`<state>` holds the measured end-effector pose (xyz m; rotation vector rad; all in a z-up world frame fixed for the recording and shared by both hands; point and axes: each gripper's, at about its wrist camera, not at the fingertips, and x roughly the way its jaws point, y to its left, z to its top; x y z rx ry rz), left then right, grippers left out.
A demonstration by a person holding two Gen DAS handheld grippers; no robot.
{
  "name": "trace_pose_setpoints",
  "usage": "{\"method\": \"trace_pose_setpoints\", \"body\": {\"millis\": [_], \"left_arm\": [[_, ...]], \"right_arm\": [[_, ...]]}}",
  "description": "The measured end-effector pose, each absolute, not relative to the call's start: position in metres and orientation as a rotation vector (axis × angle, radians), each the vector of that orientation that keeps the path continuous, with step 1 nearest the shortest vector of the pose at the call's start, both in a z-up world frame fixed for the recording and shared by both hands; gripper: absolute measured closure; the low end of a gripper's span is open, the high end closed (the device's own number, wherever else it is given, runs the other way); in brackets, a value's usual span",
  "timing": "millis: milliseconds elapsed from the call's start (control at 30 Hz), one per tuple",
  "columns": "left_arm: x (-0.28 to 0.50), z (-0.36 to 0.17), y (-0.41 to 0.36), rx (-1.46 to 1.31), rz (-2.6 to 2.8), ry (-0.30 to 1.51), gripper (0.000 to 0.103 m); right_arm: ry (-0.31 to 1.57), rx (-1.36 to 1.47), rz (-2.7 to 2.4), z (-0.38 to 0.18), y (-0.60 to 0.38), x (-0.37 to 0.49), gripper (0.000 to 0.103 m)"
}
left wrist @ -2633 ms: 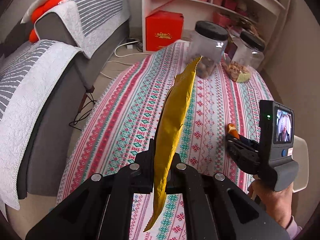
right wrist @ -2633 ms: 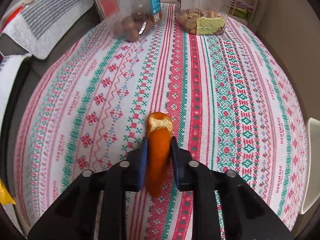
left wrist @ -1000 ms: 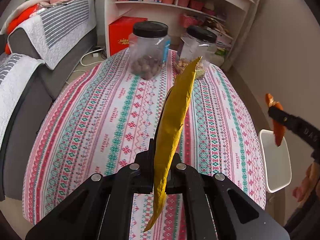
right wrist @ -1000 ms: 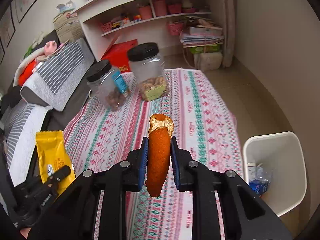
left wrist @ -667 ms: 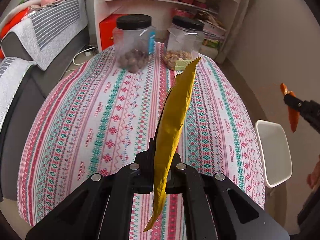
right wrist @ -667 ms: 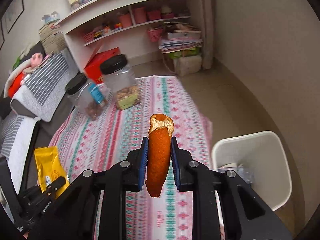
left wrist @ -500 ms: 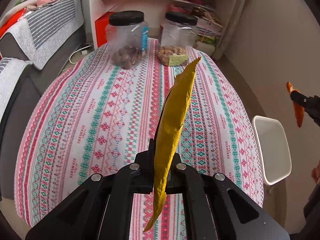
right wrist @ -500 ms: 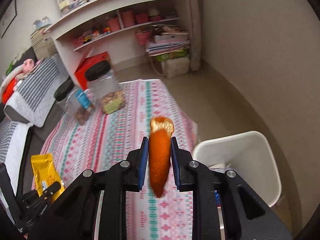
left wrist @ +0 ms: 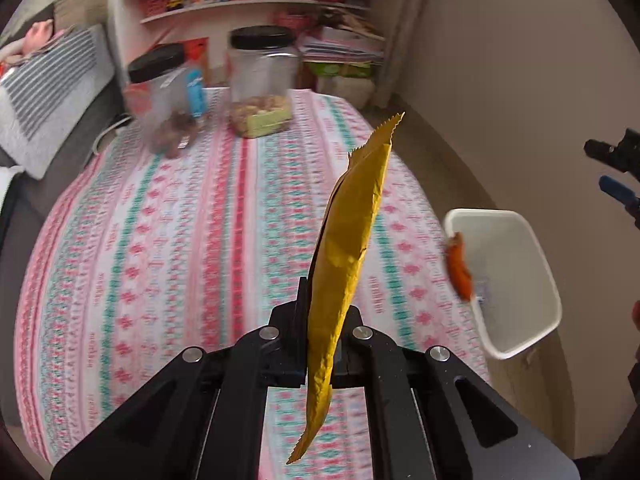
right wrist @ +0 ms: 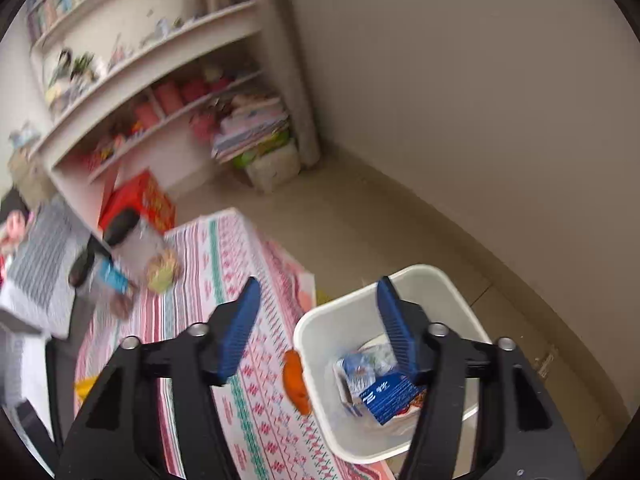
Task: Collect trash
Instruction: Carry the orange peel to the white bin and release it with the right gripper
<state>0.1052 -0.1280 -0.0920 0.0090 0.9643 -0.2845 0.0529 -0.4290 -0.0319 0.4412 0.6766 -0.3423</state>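
While the left gripper (left wrist: 320, 344) stays clamped on the upright yellow wrapper (left wrist: 348, 240) above the patterned tablecloth (left wrist: 180, 240), that piece waits for its turn at the bin. Farther right, the orange peel (right wrist: 297, 382) drops loose beside the white bin's (right wrist: 440, 276) near rim, because the right gripper (right wrist: 318, 320), poised over the bin, is opening with nothing between its jaws.

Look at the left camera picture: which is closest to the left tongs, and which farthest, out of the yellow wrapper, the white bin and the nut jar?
1. Yellow wrapper: pinched right in the left tongs.
2. White bin: on the floor to the right, beside the table.
3. Nut jar: at the table's far end, by the shelves.
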Motion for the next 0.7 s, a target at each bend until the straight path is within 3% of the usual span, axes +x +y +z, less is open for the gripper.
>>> {"method": "trace_pose_setpoints", "body": {"millis": [67, 167, 433, 700], "left_arm": [[0.106, -0.089, -0.145, 0.010, -0.309, 0.965, 0.097], [0.105, -0.082, -0.173, 0.017, -0.350, 0.954, 0.097], [0.098, -0.080, -0.174, 0.031, -0.335, 0.950, 0.097], [0.100, -0.101, -0.129, -0.007, -0.285, 0.993, 0.097]], "right_arm": [[0.643, 0.467, -0.373, -0.027, -0.442, 0.044, 0.020], [0.660, 0.441, -0.394, -0.027, -0.455, 0.040, 0.016], [0.998, 0.382, -0.242, -0.112, -0.431, 0.091, 0.016], [1.186, 0.180, -0.116, -0.187, -0.367, 0.120, 0.028]]}}
